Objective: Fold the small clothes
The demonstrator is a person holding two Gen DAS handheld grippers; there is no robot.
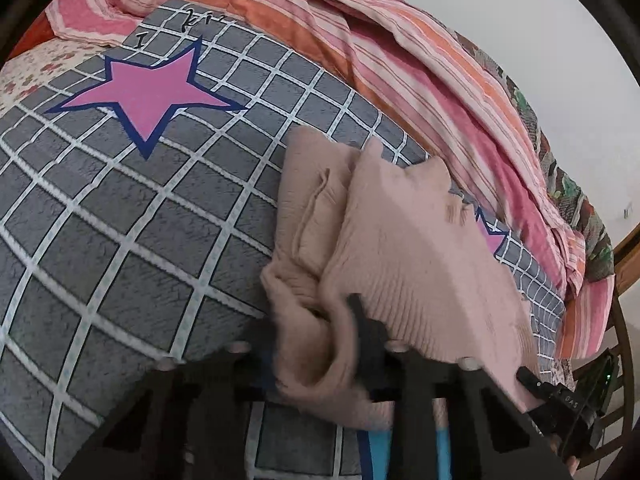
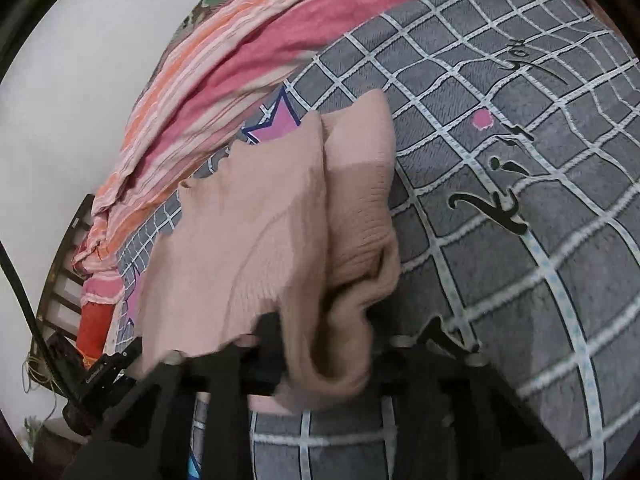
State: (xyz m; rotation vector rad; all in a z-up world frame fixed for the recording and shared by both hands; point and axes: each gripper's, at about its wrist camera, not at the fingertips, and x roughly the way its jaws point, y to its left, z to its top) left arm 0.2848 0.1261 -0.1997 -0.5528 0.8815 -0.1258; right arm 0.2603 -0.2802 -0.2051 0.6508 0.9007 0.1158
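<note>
**Two grippers pinching a pink knit garment over a checked bedspread**

The left gripper [image 1: 320,332] is clamping a bunched fold of the pale pink knit garment [image 1: 400,248], its dark fingers [image 1: 362,320] drawn narrow with the ribbed cloth caught between them. From there the garment is spreading away from the tool and to the right, draping over the grey checked bedspread [image 1: 120,240], just beside a pink star print [image 1: 148,96] half covered by its far edge.

The right gripper [image 2: 320,344] is likewise closed tight on a gathered hem of the same knit garment [image 2: 248,216], which is hanging in blurred folds directly ahead of its fingers [image 2: 268,332] and stretching off to the left. The other gripper's dark body is showing at the lower left edge of the right wrist view.

A striped pink and orange quilt [image 1: 400,60] is lying crumpled along the bedspread's far edge, near the wall.
</note>
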